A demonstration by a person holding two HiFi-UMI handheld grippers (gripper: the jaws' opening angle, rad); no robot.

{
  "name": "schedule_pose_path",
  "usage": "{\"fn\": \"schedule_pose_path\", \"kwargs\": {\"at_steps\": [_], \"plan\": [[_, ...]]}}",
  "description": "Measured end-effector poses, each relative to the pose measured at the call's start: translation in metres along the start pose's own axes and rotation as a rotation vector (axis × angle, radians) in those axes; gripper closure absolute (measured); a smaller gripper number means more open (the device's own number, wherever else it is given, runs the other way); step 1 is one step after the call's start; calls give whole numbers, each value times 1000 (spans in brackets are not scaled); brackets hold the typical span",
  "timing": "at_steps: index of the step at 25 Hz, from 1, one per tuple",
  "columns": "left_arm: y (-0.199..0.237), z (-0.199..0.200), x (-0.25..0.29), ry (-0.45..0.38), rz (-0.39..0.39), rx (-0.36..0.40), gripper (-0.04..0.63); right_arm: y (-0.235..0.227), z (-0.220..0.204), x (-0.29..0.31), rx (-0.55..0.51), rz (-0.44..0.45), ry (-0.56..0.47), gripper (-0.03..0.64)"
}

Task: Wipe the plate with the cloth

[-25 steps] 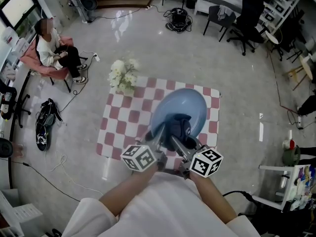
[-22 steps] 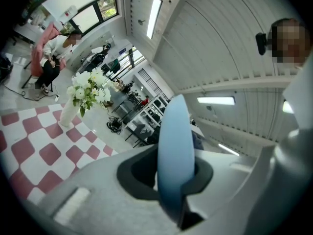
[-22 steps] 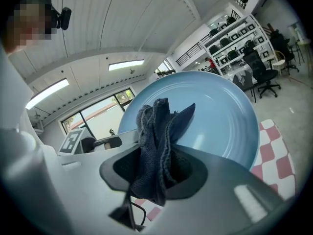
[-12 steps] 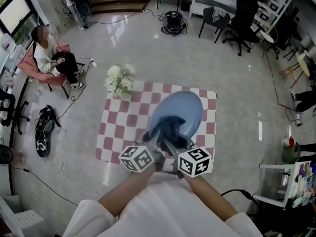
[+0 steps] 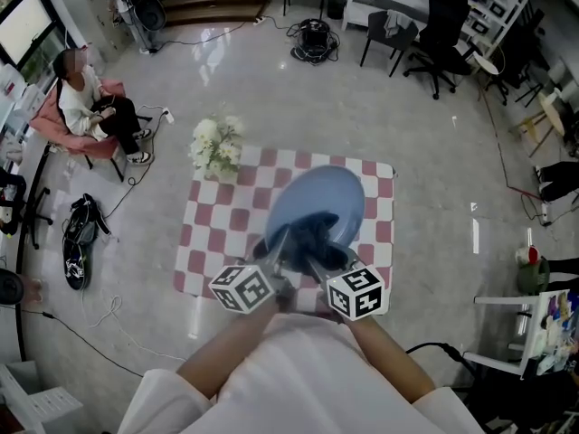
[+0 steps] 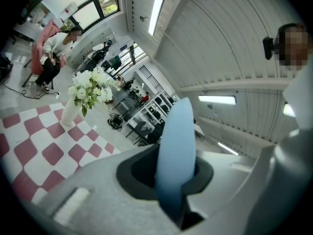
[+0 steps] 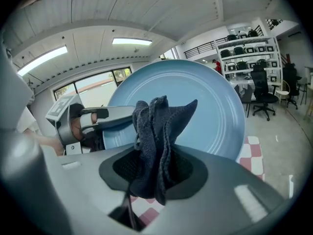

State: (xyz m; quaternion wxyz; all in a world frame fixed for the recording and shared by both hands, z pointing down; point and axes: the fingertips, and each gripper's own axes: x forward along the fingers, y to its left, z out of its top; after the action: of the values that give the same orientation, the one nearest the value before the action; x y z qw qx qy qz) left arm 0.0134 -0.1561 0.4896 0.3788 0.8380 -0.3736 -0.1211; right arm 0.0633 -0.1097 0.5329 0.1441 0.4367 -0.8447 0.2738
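- The plate (image 5: 318, 197) is seen raised and tilted over the middle of the checked mat (image 5: 210, 233).
- Its rim is clamped at about 7 o'clock by the left gripper (image 5: 274, 245), probably so that the face is offered for wiping.
- The dark cloth (image 7: 155, 131) is pinched in a bunch by the right gripper (image 5: 314, 247), at the face's 6 o'clock; contact cannot be confirmed.
- The flowers (image 5: 215, 145) are left at the mat's 10 o'clock, well apart.

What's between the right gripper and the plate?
The dark cloth, clamped in the right gripper, lies between it and the blue plate. The right gripper view shows it; contact unclear.
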Motion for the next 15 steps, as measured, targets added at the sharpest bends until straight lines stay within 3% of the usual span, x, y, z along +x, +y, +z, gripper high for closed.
{"fn": "schedule_pose_path", "kwargs": {"at_steps": [6, 15], "plan": [[-4, -1, -6, 30, -20, 8, 541, -20, -13, -9, -38, -26, 58, 479], [-1, -14, -20, 94, -25, -33, 543, -51, -23, -28, -181, -72, 159, 478]]}}
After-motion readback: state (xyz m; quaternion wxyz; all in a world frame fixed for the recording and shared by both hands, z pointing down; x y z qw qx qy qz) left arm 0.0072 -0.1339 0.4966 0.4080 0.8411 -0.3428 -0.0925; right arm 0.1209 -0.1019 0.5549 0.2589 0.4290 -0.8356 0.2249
